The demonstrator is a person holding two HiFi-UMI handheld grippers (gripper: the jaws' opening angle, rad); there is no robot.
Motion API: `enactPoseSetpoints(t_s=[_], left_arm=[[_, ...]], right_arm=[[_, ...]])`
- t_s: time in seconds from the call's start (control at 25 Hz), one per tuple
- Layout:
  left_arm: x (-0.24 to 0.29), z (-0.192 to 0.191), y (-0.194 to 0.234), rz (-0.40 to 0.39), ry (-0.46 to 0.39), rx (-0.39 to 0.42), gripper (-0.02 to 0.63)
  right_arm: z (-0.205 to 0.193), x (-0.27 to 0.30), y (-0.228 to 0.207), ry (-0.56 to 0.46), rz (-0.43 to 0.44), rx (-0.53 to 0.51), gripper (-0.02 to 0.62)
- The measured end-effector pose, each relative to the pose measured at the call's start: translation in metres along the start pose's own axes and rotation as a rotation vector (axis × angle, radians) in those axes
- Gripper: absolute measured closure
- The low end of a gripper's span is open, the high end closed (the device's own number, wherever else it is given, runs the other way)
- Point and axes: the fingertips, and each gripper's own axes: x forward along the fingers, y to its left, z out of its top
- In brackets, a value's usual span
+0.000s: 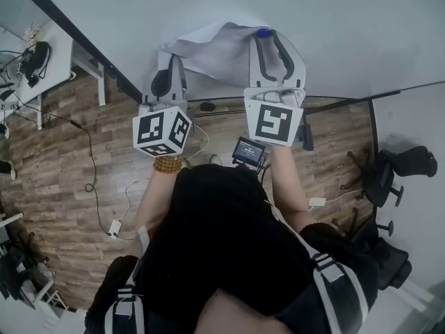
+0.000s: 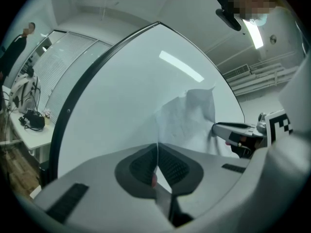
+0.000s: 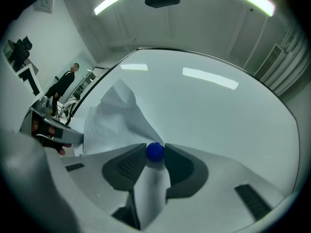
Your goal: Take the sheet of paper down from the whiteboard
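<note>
Currently, the sheet of paper (image 1: 208,51) on the whiteboard (image 1: 348,19) is pinched by the closed left gripper (image 2: 157,149), while a blue magnet (image 3: 155,151) is clamped by the right gripper (image 1: 269,39).

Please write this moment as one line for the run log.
left gripper: shut on sheet of paper | right gripper: shut on blue magnet | paper: crumpled, bulging off whiteboard

A whiteboard (image 1: 348,33) with paper on it
A wrinkled sheet of paper (image 1: 208,51) hangs on the whiteboard and puffs out from it. A blue magnet (image 1: 264,33) sits at the paper's right edge.
</note>
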Motion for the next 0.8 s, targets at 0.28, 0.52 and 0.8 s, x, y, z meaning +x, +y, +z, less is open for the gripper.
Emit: enactPoseSetpoints(t_s=[0.28, 0.52, 0.8], left_arm=[[0.0, 0.0, 0.0, -0.004, 0.001, -0.015, 0.597], [0.0, -0.001, -0.001, -0.01, 0.004, -0.03, 0.595], [0.0, -0.001, 0.0, -0.015, 0.002, -0.041, 0.597]], right_arm=[[0.002, 0.0, 0.005, 0.001, 0.014, -0.005, 0.477], [0.004, -0.005, 0.015, 0.0, 0.041, -0.019, 0.477], [0.006, -0.016, 0.02, -0.001, 0.049, -0.022, 0.477]])
